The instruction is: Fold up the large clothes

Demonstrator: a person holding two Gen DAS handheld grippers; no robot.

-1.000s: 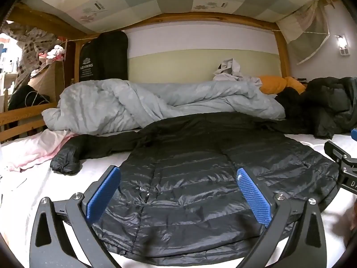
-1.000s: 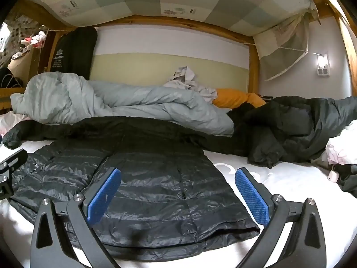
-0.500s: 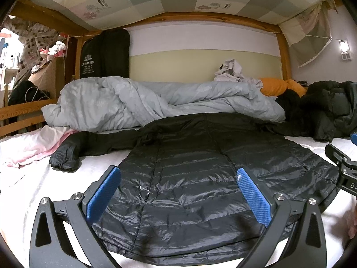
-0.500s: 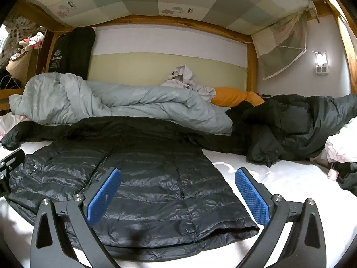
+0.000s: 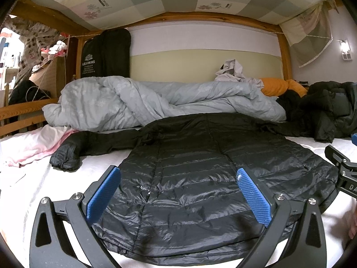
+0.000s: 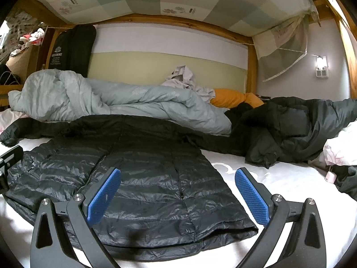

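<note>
**Hovering over the hem, nothing gripped yet**

Hanging low at the near edge of the bed, the left gripper (image 5: 178, 192) has its blue pads spread wide with nothing between them, and the right gripper (image 6: 177, 193) is just as released, jaws apart and empty. Both look forward over the hem of the black jacket (image 5: 200, 178), which lies spread flat on the white sheet (image 6: 290, 189), hem towards the cameras and collar away. The right gripper's pads frame the jacket's right hem corner; the left gripper sits over the middle-left of the hem.

Out from there, the left sleeve (image 5: 73, 149) stretches sideways, its cuff bunched on the sheet. The right sleeve runs off towards a heap of dark coats (image 6: 301, 129). Behind the collar, a grey duvet (image 5: 145, 105) is rolled up across the bed.

Handling call: this looks like a light, puffy down piece with a shiny shell, so expect it to be soft, floppy and slippery. A pinch on the smooth quilted panels may slide out. Better bets are the stitched hem corners or the cuffs, where the fabric is doubled. Likely opener is taking a sleeve or a side edge and bringing it in over the body.
</note>
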